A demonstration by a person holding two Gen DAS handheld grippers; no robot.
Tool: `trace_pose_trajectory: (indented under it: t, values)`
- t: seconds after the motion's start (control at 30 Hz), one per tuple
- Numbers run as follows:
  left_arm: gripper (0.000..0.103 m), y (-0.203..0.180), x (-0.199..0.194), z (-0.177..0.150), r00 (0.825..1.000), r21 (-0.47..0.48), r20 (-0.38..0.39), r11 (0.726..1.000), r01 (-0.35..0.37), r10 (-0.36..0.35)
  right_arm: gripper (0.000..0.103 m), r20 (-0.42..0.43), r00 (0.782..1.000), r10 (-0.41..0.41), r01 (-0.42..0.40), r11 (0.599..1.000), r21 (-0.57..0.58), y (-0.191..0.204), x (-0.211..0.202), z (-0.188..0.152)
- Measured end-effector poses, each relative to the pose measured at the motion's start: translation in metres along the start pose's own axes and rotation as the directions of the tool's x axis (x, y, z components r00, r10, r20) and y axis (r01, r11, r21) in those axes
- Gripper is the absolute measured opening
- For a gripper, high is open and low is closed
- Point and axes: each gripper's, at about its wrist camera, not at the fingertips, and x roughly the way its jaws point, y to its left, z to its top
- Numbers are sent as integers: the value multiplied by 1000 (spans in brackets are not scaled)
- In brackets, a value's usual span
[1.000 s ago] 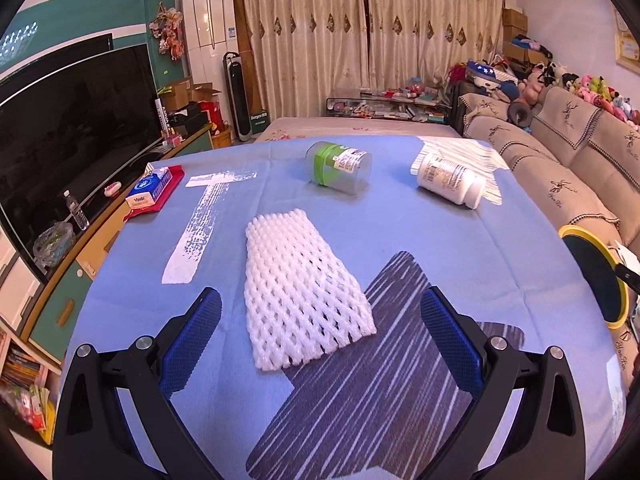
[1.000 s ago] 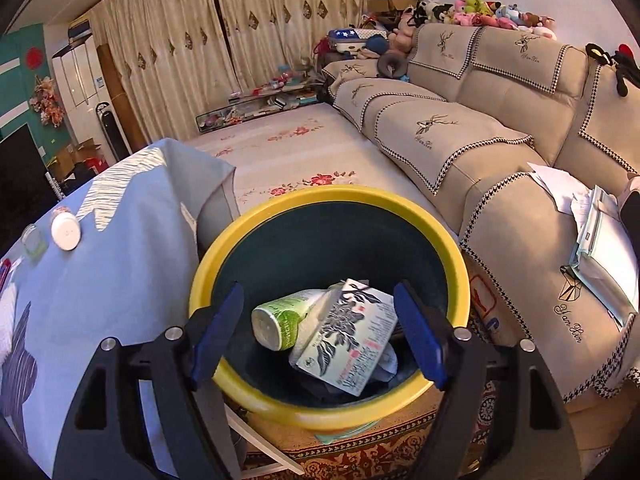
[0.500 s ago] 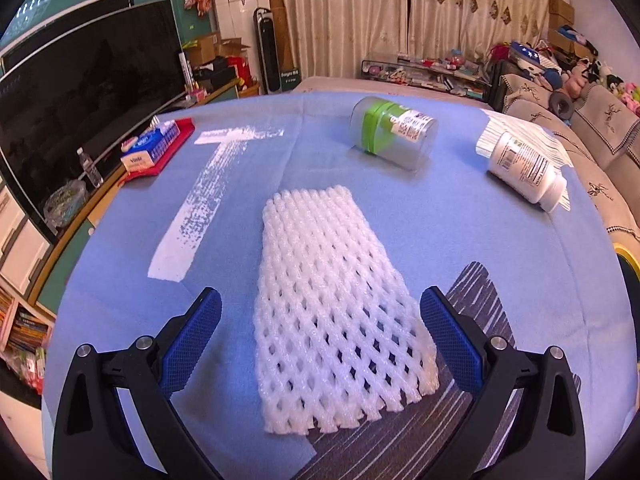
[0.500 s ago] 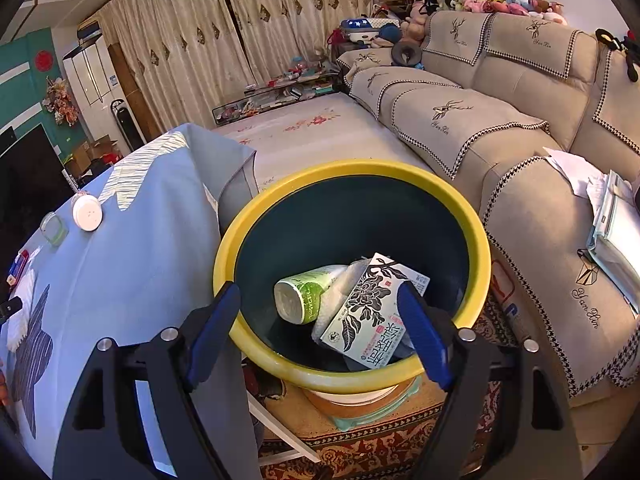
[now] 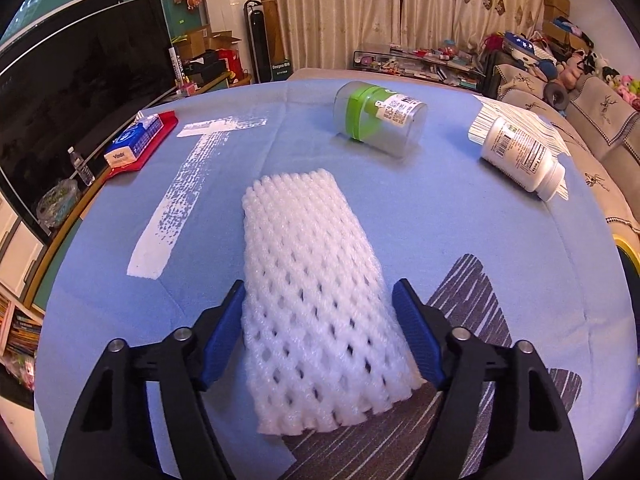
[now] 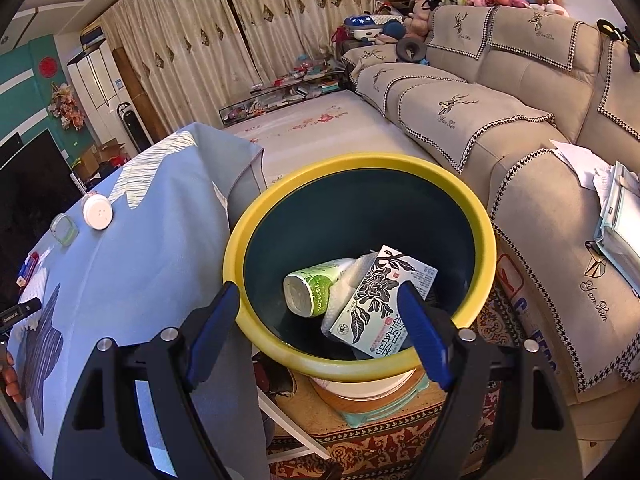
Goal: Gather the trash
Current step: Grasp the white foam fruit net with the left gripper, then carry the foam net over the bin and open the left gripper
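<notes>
left hand-held gripper (image 5: 318, 336) angled down, jaws closing around foam net (image 5: 316, 300).

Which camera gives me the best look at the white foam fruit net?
Left wrist view: the white foam fruit net lies centred and close on the blue tablecloth. The right wrist view shows only a white sliver at its left edge.

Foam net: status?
Left tool closing around foam net. Right tool open, empty, over bin. Nothing in the way.

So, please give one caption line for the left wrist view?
Left gripper closing around the foam net on the table.
</notes>
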Motion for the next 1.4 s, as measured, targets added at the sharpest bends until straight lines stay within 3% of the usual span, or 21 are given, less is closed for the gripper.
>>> trace_pose_trajectory:
  t: [0.13,0.2,0.23,0.53,0.73,0.9,1.1,1.23,1.4]
  values:
    - [48,-6,-3,-1,1000,17,4,999,28,-28,76,2,1000,10,-10,1000,7,-1,-4,-1]
    - [32,-10,-5,-2,999,29,7,999,42,-42,76,5,1000,14,-14,1000,10,-1,-6,-2]
    - [29,-11,-7,-3,999,33,10,998,48,-48,76,8,1000,17,-17,1000,11,-2,-8,-2]
    - [26,-43,-58,-3,985,100,87,985,140,-149,76,48,999,18,-20,999,49,-18,-26,-4]
    - [26,-99,-90,0,962,225,101,948,225,-253,77,65,998,-4,-2,996,89,-38,-35,-9]
    - [26,-156,-99,3,942,316,62,902,295,-330,77,69,997,-25,15,990,139,-64,-43,-16]
    - [26,-245,-104,5,906,438,-6,814,382,-422,77,95,991,-99,79,978,192,-98,-63,-20]
    - [26,-309,-98,-2,879,499,-93,742,448,-468,77,96,986,-139,114,967,226,-122,-72,-24]
    - [27,-374,-82,-13,852,540,-205,671,509,-481,78,78,985,-154,131,960,246,-139,-75,-32]
